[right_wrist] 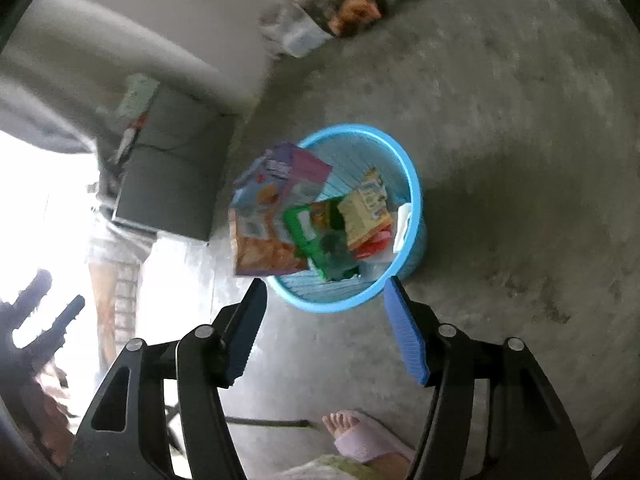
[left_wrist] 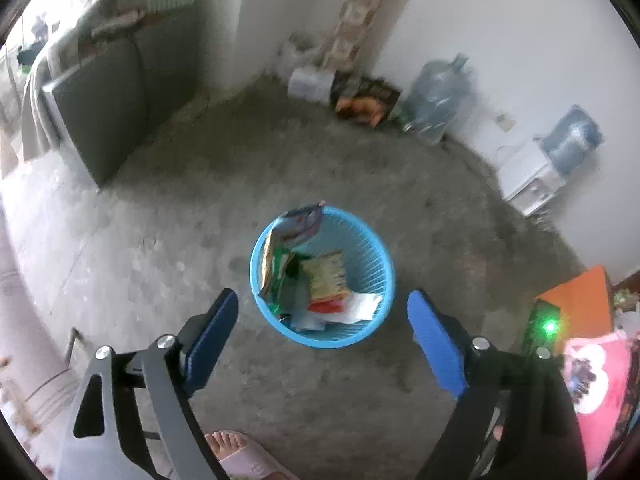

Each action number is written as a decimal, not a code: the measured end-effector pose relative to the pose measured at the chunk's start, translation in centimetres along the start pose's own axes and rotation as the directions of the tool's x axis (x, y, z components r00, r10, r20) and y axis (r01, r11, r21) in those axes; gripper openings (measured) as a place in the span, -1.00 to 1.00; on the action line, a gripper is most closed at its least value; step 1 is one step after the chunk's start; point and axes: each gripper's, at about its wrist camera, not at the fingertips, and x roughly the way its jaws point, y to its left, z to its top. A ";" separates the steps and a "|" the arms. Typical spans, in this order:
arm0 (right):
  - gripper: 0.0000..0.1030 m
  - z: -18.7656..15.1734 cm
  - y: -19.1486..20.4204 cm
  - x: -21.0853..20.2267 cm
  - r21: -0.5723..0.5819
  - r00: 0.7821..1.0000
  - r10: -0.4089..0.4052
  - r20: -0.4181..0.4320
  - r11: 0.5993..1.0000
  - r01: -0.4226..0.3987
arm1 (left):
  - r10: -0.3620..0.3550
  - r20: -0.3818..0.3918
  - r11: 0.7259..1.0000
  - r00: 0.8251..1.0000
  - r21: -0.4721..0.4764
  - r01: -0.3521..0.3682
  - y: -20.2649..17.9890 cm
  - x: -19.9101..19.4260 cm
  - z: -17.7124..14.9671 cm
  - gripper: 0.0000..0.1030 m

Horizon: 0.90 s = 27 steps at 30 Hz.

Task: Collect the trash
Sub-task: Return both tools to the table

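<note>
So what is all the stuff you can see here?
basket: one, light blue, on the grey floor, middle
wrappers: several, purple, green, yellow, red, white, inside the basket, the purple one sticking out over its rim
water jugs: two, clear blue, by the far wall
cabinet: one, grey, left
orange board: one, right edge
pink cloth: one, right edge
foot in pink slipper: one, bottom
left claw: open, empty
right claw: open, empty

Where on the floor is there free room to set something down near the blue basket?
The concrete floor is bare between the blue basket and the back wall, and also between the basket and the foot. Crowded: the corner with the water jug, and inside the basket, full of wrappers.
</note>
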 end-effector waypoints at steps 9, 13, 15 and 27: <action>0.33 -4.1 6.7 -9.1 -0.185 0.988 0.146 0.041 0.973 -0.136 | 0.022 0.211 1.000 0.977 -0.006 -0.021 1.6 -16.2 -6.3 0.90; 0.36 -5.8 9.9 -11.5 -0.236 0.971 0.238 0.017 0.945 -0.228 | 0.139 0.291 0.989 0.947 -0.089 -0.118 4.3 -22.1 -10.9 0.90; 0.36 -6.7 12.0 -11.9 -0.270 0.961 0.275 -0.021 0.924 -0.270 | 0.172 0.300 0.981 0.938 -0.139 -0.135 5.7 -24.2 -13.1 0.90; 0.38 -13.9 21.5 -11.7 -0.416 0.913 0.328 -0.244 0.814 -0.404 | 0.391 0.303 0.888 0.869 -0.372 -0.270 14.5 -33.5 -24.8 0.90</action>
